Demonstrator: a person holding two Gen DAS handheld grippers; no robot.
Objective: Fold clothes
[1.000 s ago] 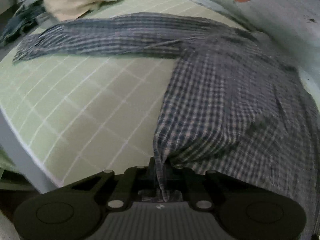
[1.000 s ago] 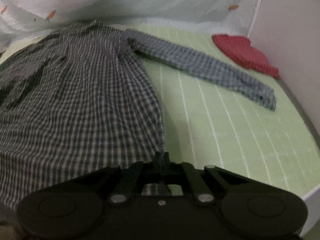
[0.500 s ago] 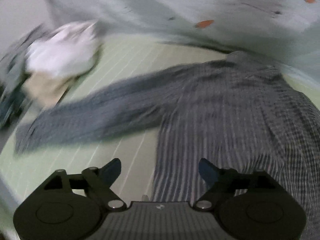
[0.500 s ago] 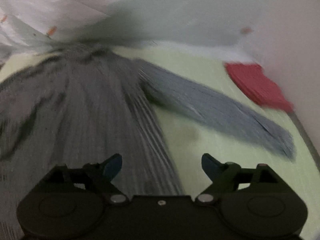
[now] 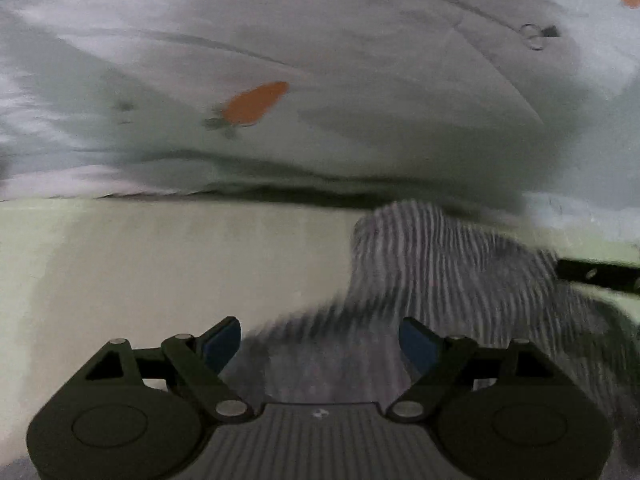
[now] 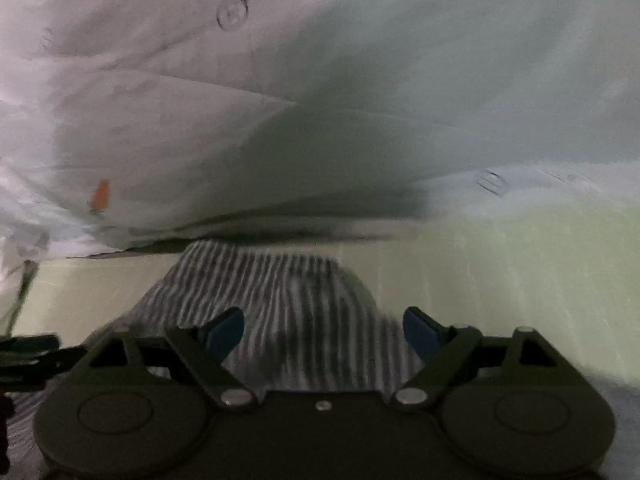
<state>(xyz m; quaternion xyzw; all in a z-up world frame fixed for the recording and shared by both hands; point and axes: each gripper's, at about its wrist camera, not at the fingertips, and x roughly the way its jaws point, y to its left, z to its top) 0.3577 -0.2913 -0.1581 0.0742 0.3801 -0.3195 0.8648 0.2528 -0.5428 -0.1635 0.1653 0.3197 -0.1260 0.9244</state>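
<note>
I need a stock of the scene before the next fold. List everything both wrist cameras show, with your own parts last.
Blue-and-white checked cotton shirt: one, lying on the mat, under and ahead of both grippers; blurred.
Pale green mat with faint grid lines: one, under the shirt.
White sheet printed with orange carrots: one, draped behind the mat, filling the upper half of both views.
Left gripper: one, black with blue pads, open, nothing between the pads; its dark edge also shows at the left of the right wrist view.
Right gripper: one, black with blue pads, open, above the shirt.

Both wrist views face the same shirt point(image 5: 448, 280) closely.
</note>
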